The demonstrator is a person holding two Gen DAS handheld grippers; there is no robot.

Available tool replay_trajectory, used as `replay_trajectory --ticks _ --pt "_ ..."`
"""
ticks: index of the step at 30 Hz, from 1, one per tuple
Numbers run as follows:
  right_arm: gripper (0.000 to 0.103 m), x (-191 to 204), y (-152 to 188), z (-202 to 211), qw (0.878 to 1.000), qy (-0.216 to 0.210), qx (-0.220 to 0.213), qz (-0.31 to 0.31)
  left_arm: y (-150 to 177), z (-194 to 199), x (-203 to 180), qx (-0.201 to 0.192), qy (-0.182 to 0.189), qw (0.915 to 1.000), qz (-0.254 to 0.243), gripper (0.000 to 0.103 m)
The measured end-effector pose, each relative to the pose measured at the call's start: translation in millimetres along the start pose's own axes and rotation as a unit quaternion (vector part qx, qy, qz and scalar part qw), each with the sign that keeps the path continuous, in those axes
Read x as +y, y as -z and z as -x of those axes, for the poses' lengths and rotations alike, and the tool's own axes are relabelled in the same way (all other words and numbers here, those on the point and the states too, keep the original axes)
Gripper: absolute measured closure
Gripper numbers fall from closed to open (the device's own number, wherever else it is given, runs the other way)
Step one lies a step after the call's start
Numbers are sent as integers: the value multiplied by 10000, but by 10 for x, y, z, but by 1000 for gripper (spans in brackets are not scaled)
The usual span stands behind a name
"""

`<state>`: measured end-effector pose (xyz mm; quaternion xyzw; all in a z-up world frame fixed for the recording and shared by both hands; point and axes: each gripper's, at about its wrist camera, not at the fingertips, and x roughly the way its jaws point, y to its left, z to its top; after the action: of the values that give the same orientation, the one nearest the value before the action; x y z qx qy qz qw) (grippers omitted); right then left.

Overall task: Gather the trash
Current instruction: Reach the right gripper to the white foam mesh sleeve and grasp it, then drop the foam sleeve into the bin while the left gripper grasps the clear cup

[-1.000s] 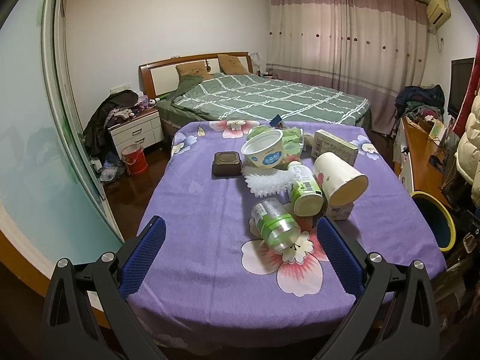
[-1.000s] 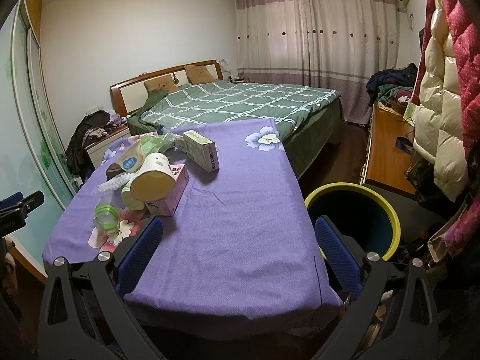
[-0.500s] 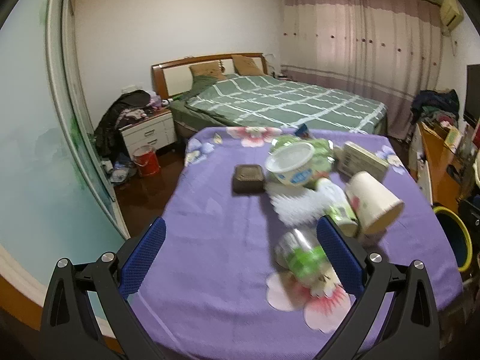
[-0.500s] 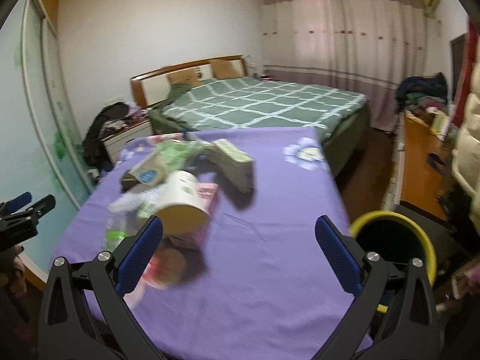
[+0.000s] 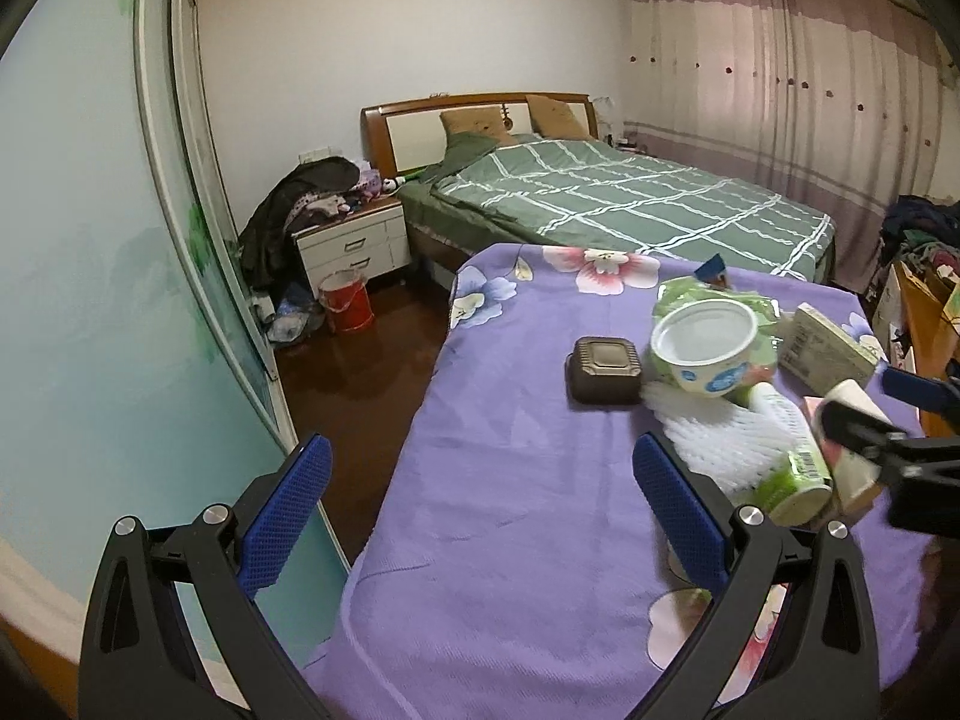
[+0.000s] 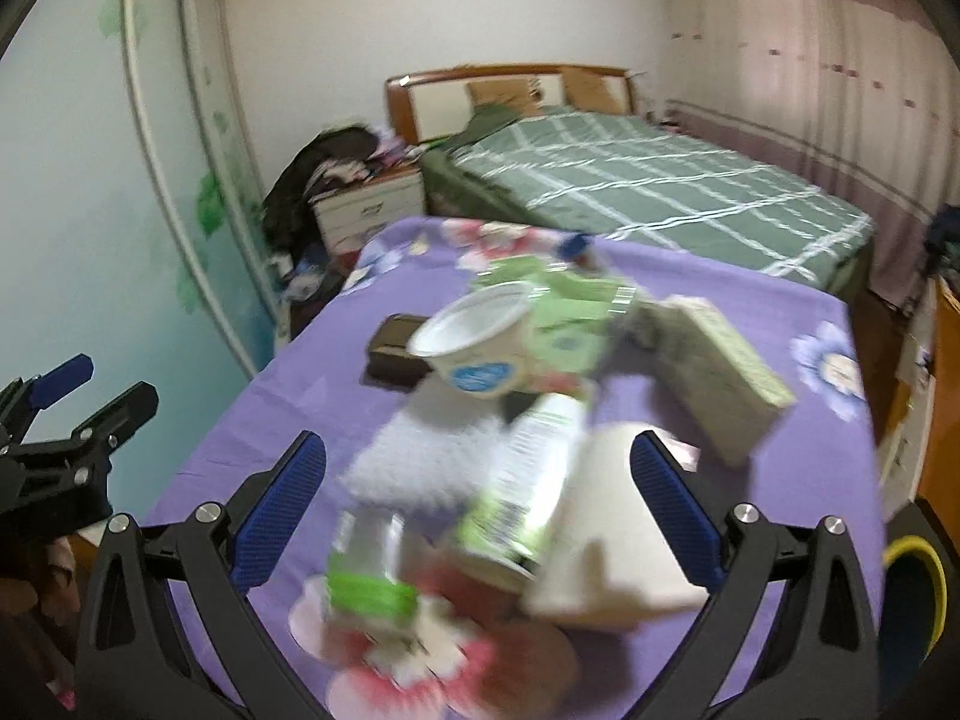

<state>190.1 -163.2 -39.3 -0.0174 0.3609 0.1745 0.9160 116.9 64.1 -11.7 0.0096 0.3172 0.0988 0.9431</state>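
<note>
The left hand-held gripper (image 5: 480, 501) is hovering with its jaws wide apart and nothing between them, over the near left edge of the purple worktop (image 5: 516, 480). The right hand-held gripper (image 6: 478, 495) is also gaping empty, hanging just above the trash heap on that worktop. Taking the white bowl (image 5: 705, 348) as the landmark: a brown box (image 5: 605, 371) is lying just left of it, green wrappers (image 5: 684, 294) are sitting behind it, a carton (image 5: 831, 351) is lying to its right, and white foam netting (image 5: 729, 441) is spreading just in front of it. A green-labelled bottle (image 6: 528, 474) is lying in front of the bowl, touching the netting, with a tipped paper cup (image 6: 606, 540) beside it and a clear jar (image 6: 369, 564) nearer the camera. The right wrist view is blurred. A yellow-rimmed bin (image 6: 912, 594) is standing on the floor, well right of the bowl.
</note>
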Motion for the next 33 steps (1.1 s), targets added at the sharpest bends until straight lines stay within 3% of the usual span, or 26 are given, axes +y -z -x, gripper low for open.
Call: replay_trajectory --ticks 4,19,22,24,25,26,27,29,33 --pt "6 248 -142 -486 9985 -161 478 203 1 -94 48 47 -14 10000 14 4" --pt "7 418 -129 -1560 9817 307 1772 625 64 -239 113 178 106 9998 -8 4" --pt "30 408 -131 -1626 9794 202 1930 554 64 -220 112 168 103 9998 -38 4" --pt "53 412 -141 -1628 9790 244 1936 592 65 -211 113 157 100 9998 -33 4" --pt "59 407 -147 -1616 9790 230 1944 565 65 -204 112 151 97 9998 -24 4" --pt "76 404 -160 -1591 9793 173 1949 517 66 -190 114 144 95 9998 -16 4" --pt "85 380 -163 -1569 9793 67 1974 443 65 -181 115 136 97 9999 -10 4" --pt "90 384 -156 -1492 9801 -44 1943 391 65 -154 100 114 103 9999 -16 4" --pt "90 360 -135 -1279 9831 -207 1789 320 77 -87 65 77 102 9999 -66 4"
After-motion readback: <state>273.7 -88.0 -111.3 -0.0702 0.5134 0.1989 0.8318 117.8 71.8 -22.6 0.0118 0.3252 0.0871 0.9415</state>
